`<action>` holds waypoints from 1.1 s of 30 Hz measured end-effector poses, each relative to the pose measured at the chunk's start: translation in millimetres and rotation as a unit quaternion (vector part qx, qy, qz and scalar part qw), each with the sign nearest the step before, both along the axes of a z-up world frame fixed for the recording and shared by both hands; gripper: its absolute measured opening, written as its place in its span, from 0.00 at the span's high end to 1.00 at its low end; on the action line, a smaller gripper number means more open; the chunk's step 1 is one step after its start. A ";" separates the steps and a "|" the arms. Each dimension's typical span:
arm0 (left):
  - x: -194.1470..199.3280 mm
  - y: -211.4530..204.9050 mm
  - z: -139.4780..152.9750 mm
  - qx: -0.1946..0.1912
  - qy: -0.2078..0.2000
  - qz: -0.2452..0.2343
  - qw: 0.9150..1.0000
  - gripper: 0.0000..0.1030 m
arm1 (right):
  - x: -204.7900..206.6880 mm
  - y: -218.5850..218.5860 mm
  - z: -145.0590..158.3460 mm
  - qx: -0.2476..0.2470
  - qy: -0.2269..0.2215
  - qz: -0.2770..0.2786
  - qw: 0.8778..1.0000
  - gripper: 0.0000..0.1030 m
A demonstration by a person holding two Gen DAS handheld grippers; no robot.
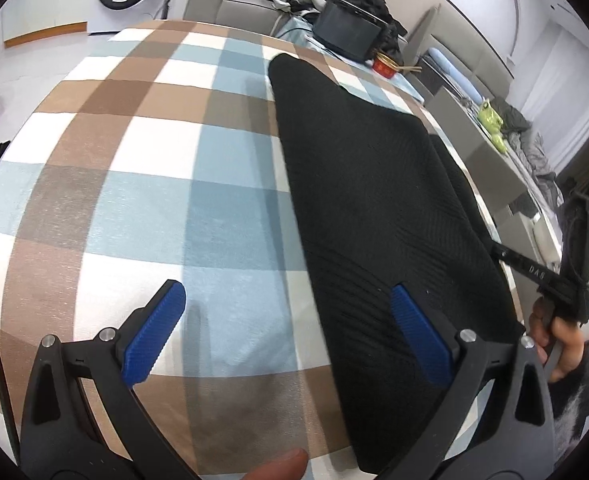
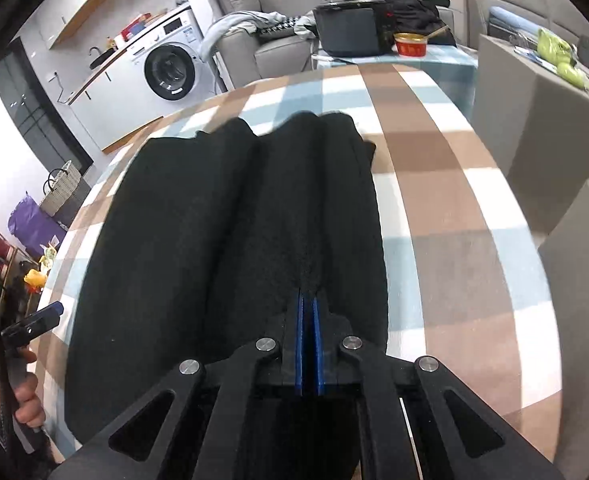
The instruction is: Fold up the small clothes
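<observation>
Checked tablecloth (image 2: 434, 184), right gripper (image 2: 308, 304) pinching black garment (image 2: 214, 216)

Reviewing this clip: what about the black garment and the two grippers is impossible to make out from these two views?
- Near hem of the black garment: right wrist view, hidden under the right gripper.
- What kind of garment it is: both views, dark cloth shows no sleeves or label.
- Right gripper's hold: left wrist view, only part shows at the frame's edge.
- Left gripper, whether its right pad touches the cloth: left wrist view, unclear.
</observation>
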State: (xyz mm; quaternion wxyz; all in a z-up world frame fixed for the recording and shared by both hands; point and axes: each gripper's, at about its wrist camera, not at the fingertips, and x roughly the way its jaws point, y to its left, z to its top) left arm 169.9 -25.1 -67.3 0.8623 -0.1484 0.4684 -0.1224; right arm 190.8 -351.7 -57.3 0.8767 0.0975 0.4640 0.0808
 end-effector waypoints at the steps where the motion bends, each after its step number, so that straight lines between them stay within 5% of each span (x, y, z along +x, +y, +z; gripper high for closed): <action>1: -0.2 -2.1 0.0 0.003 -0.001 -0.002 1.000 0.01 | -1.8 0.1 3.2 0.001 -0.006 0.003 1.000 0.96; 5: 0.0 -3.8 -0.8 0.001 0.000 0.000 1.000 0.01 | -19.5 3.3 50.0 0.015 -0.074 0.026 0.997 0.96; 8: 2.1 -4.2 -3.7 -0.004 0.005 0.003 1.000 0.01 | -26.8 9.7 66.9 -0.031 -0.104 0.019 0.994 0.96; 14: 12.2 -13.0 -10.5 -0.008 0.015 -0.003 1.000 0.01 | -2.8 -12.4 4.2 -0.046 -0.004 -0.023 0.999 0.95; 17: 18.3 -19.7 -9.4 0.004 0.010 0.000 1.000 0.02 | -10.2 -13.4 -0.6 -0.038 0.002 -0.026 0.999 0.85; 22: 35.0 -33.9 -11.9 0.022 0.007 -0.006 1.000 0.34 | -18.0 -18.9 -7.8 -0.022 0.007 -0.026 0.999 0.79; 24: 41.0 -39.6 -12.1 0.032 0.002 -0.012 0.999 0.57 | -17.3 -16.6 -8.6 -0.010 0.008 -0.023 1.000 0.79; 27: 45.1 -41.5 -12.0 0.042 0.000 -0.012 0.999 0.59 | -19.1 -9.3 -9.4 0.019 0.015 -0.015 1.000 0.80; 33: 36.7 -29.9 -6.4 0.044 -0.001 -0.006 0.999 0.55 | -26.0 -8.1 9.5 -0.023 0.017 -0.024 0.999 0.74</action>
